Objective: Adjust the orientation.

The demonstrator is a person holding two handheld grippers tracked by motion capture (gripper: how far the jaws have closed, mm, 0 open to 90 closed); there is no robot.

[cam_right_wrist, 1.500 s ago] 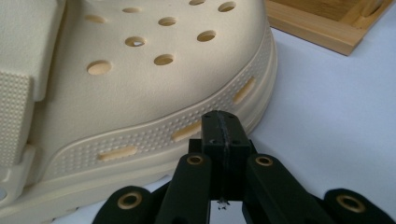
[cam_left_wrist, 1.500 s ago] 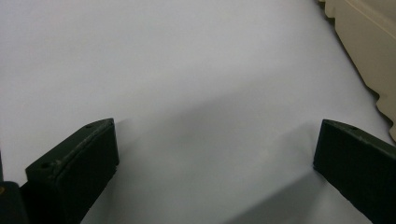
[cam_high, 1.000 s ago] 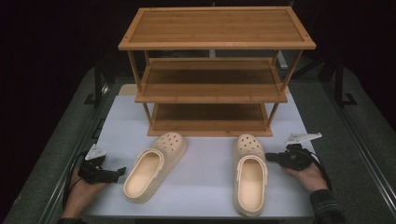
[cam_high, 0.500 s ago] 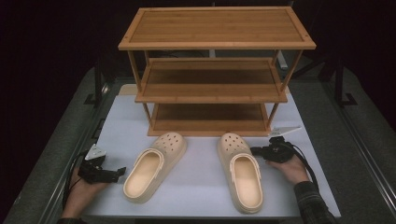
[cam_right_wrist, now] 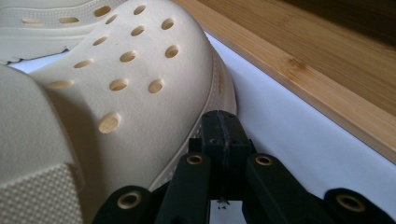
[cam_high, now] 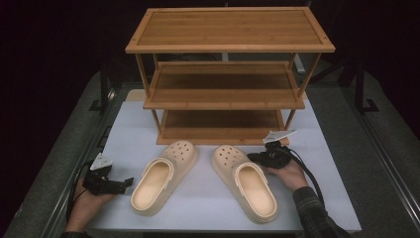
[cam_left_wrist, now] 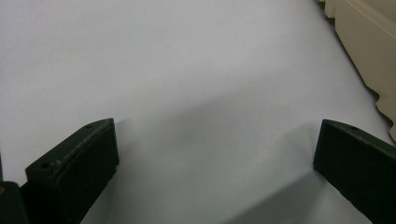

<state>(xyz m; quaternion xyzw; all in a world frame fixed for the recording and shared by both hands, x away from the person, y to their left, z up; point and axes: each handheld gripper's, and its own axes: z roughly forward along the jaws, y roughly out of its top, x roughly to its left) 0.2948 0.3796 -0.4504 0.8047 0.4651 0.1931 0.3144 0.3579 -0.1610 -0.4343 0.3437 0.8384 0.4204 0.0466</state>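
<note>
Pressing its closed jaws against the right clog (cam_high: pixel 245 184), the right hand-held gripper (cam_high: pixel 258 157) sits near the table's (cam_high: pixel 124 129) front edge, just before the rack (cam_high: pixel 225 94). Left hand-held gripper (cam_high: pixel 126 183) rests open, empty, beside the left clog (cam_high: pixel 163 176).

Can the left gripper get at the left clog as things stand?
Probably yes. The left gripper lies open on the white mat right beside the left clog, jaws pointing at its side, with bare mat between them in the left gripper view.

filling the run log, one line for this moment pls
right claw: shut, pressed against right clog | left claw: open, empty, beside left clog | rack: bare
</note>
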